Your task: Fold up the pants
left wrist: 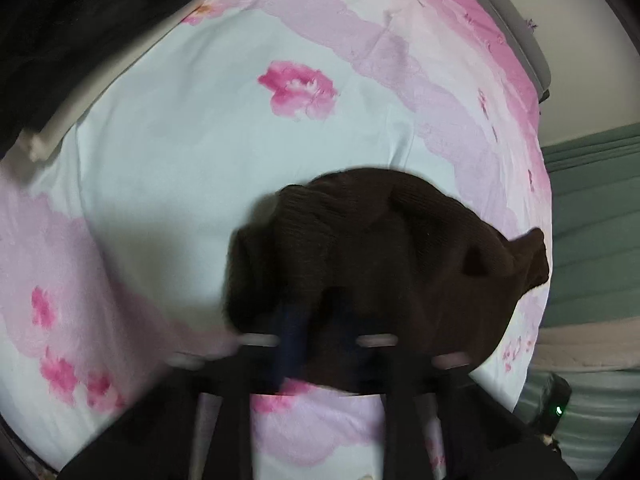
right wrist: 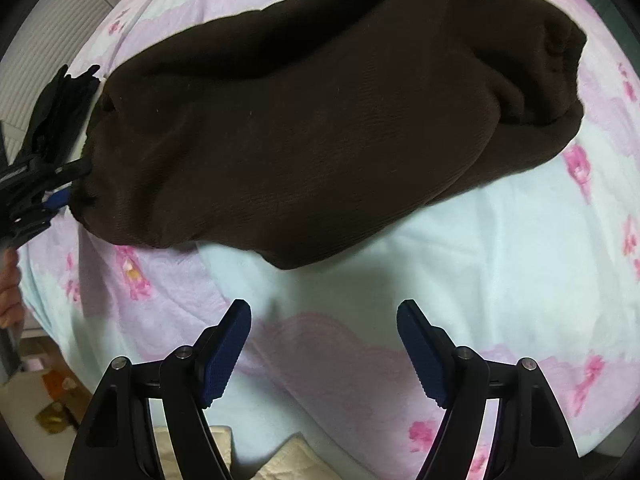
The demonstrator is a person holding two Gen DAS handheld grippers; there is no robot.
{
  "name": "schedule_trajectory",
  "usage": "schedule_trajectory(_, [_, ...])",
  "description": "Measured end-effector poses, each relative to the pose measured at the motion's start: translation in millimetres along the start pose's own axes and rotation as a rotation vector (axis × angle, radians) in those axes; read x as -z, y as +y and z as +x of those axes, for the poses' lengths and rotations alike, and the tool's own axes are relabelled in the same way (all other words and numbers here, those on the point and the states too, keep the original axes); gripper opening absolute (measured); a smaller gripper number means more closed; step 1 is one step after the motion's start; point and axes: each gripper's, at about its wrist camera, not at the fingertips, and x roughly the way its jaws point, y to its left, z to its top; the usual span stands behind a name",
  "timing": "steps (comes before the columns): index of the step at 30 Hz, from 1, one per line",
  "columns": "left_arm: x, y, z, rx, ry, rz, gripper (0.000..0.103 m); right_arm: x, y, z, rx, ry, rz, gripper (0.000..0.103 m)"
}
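Spread over a pink-flowered bedsheet (right wrist: 460, 240), the brown pants (right wrist: 320, 120) are pinched at one end by the left gripper (left wrist: 316, 320) while the right gripper (right wrist: 324, 344) is held agape and empty, so a fold seems underway, a second grip being needed next.

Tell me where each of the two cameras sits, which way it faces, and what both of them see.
Left wrist: on the left gripper, facing along its fingers, which are buried in the brown pants it grips; floral bedsheet beyond.
Right wrist: on the right gripper, open and empty, looking down across the sheet at the pants; the left gripper and some bare skin show at the left edge.
Shared: pants, sheet, left gripper.
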Motion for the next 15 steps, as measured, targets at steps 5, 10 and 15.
schedule_trajectory(5, [14.2, 15.3, -8.8, -0.025, -0.006, -0.039, 0.007, 3.5, 0.5, 11.4, -0.011, 0.032, 0.002, 0.072])
schedule_trajectory(10, [-1.9, 17.4, 11.1, -0.119, 0.033, -0.013, 0.015, 3.2, 0.0, 11.4, -0.017, 0.025, -0.012, 0.071])
schedule_trajectory(15, [-1.0, -0.3, -0.4, -0.254, 0.005, 0.057, 0.07, 0.8, -0.4, 8.6, -0.017, 0.015, -0.012, 0.071])
